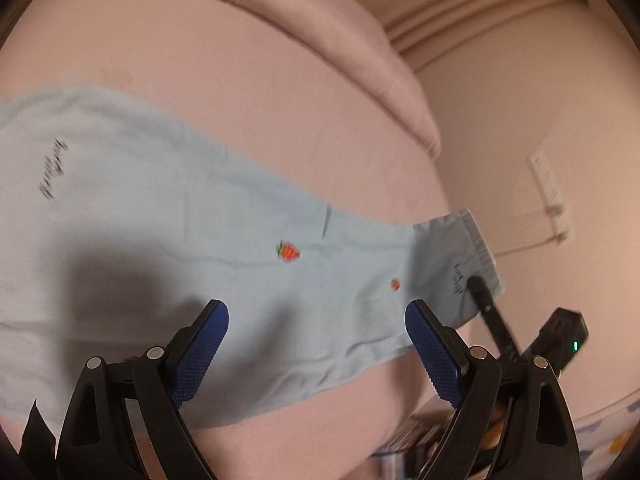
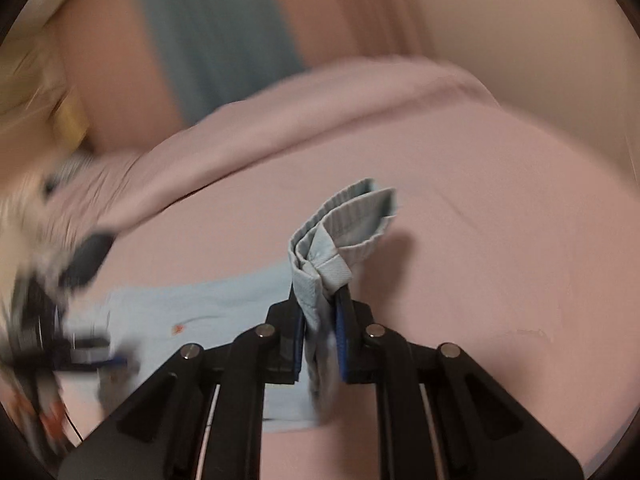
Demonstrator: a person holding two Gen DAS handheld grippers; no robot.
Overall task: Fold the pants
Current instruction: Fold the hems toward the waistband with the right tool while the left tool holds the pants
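Note:
Light blue pants (image 1: 192, 232) with small strawberry marks lie spread on a pink bed sheet (image 1: 248, 120). My left gripper (image 1: 316, 316) is open and empty, held just above the middle of the pants. My right gripper (image 2: 320, 316) is shut on the ribbed hem end of the pants (image 2: 344, 236) and holds it bunched and lifted off the bed. The right gripper's finger also shows in the left wrist view (image 1: 480, 292) at the hem. The rest of the pants (image 2: 192, 316) trails left on the sheet, where the left gripper (image 2: 80, 356) shows blurred.
A folded pink blanket (image 1: 328, 40) lies along the far side of the bed. A pale wall with a white plate (image 1: 548, 184) is to the right. Patterned fabric (image 1: 612, 436) shows at the lower right. A teal curtain (image 2: 216, 40) hangs behind the bed.

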